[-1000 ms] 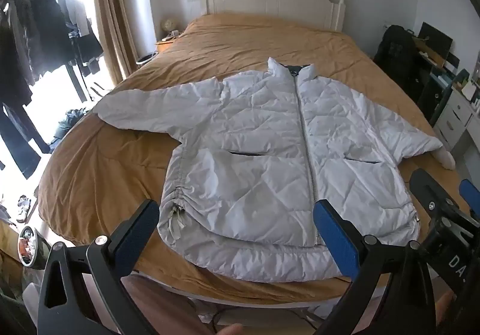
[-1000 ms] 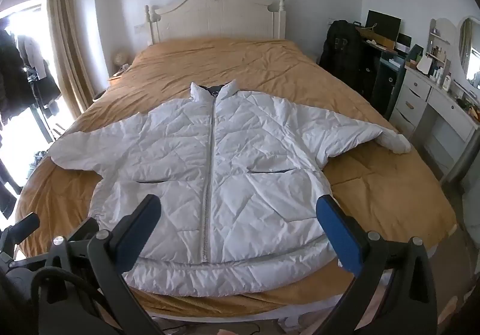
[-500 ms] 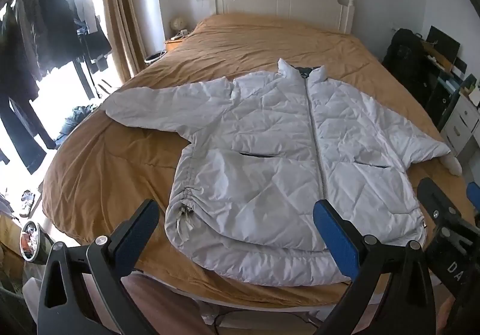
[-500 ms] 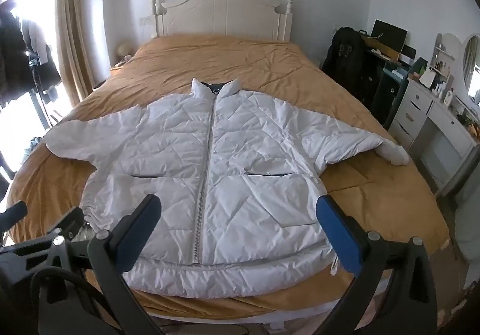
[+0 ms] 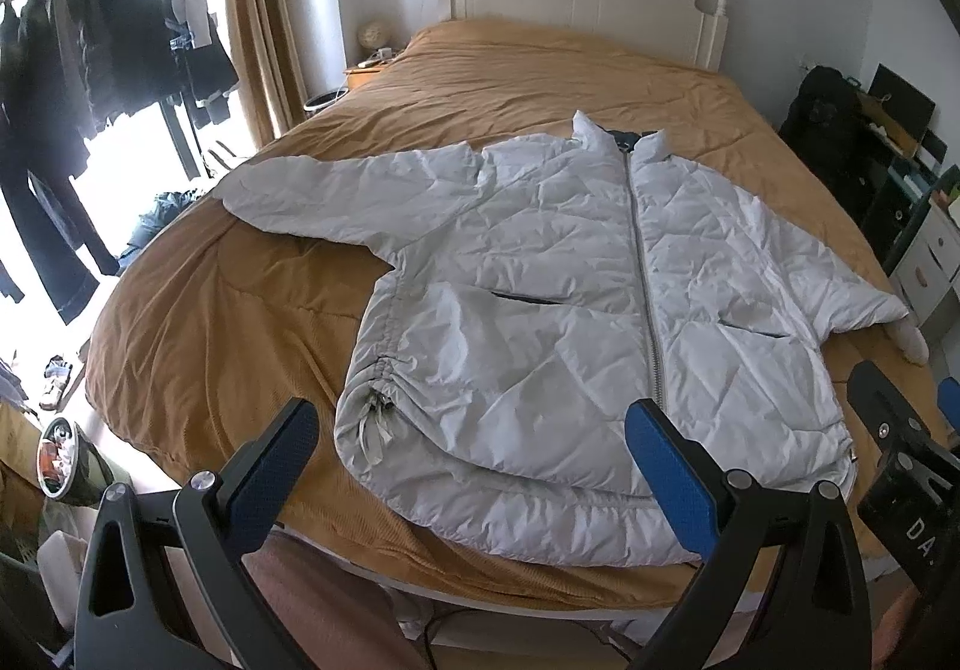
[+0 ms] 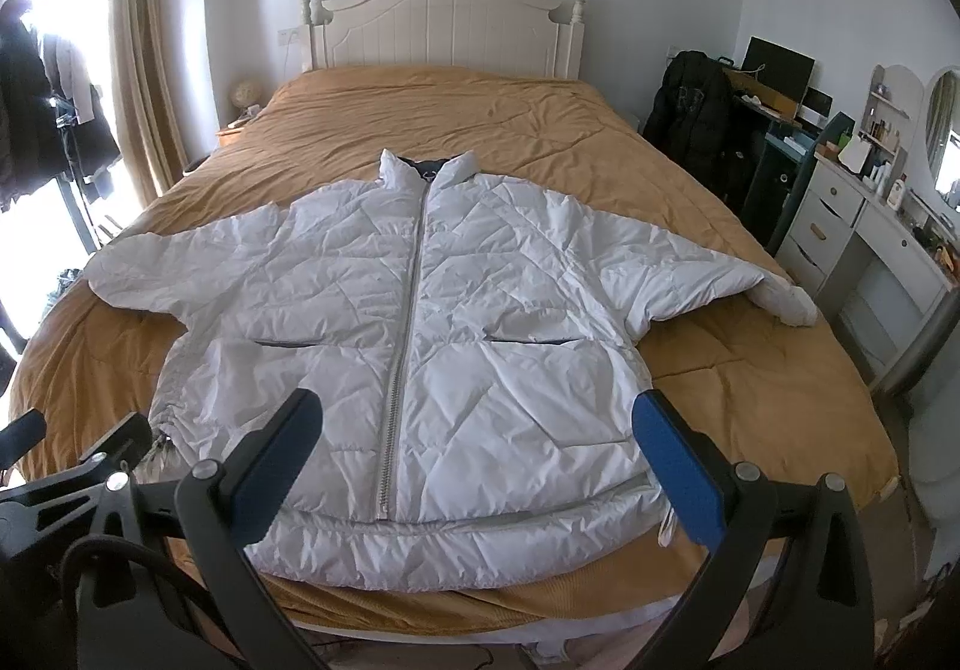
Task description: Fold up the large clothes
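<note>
A white quilted puffer jacket lies flat, front up and zipped, on the bed with both sleeves spread out. It also shows in the right wrist view. My left gripper is open and empty, held above the foot of the bed near the jacket's hem. My right gripper is open and empty, also above the hem. In the left wrist view the right gripper shows at the right edge. In the right wrist view the left gripper shows at the lower left.
The bed has an orange-brown cover and a white headboard. Dark clothes hang by the window at left. A white dresser and a black bag stand right of the bed.
Both grippers have risen and drawn back a little from the bed; the jacket looks farther and more centred. The jacket has not moved. Both grippers stay open.
</note>
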### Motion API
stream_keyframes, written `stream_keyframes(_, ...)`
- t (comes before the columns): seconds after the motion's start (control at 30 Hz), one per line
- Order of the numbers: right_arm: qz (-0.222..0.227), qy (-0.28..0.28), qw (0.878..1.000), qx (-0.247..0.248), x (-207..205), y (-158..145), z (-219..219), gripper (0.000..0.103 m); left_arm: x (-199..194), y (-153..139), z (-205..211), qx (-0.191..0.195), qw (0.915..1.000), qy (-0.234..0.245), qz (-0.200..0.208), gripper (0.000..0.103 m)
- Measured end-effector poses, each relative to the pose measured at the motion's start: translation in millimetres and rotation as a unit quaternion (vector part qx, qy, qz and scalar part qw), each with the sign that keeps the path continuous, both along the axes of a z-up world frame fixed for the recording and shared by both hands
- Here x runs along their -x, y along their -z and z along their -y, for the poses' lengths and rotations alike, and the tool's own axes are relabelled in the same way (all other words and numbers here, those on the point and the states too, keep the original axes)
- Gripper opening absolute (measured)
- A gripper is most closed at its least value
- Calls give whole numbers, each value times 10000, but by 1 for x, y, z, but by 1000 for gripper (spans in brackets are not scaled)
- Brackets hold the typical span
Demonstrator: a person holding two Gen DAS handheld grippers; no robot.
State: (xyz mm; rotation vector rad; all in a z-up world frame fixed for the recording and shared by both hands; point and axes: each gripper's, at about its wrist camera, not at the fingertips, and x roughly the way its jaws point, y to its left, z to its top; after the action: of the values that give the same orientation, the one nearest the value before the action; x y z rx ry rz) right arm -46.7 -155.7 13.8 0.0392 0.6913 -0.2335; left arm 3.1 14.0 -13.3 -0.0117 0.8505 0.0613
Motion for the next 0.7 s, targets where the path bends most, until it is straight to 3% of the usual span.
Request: stream_keyframes(0.7, -67, -37, 9999, -68, 1, 6, 1, 103, 1, 4, 7, -56, 9999, 94, -43, 102)
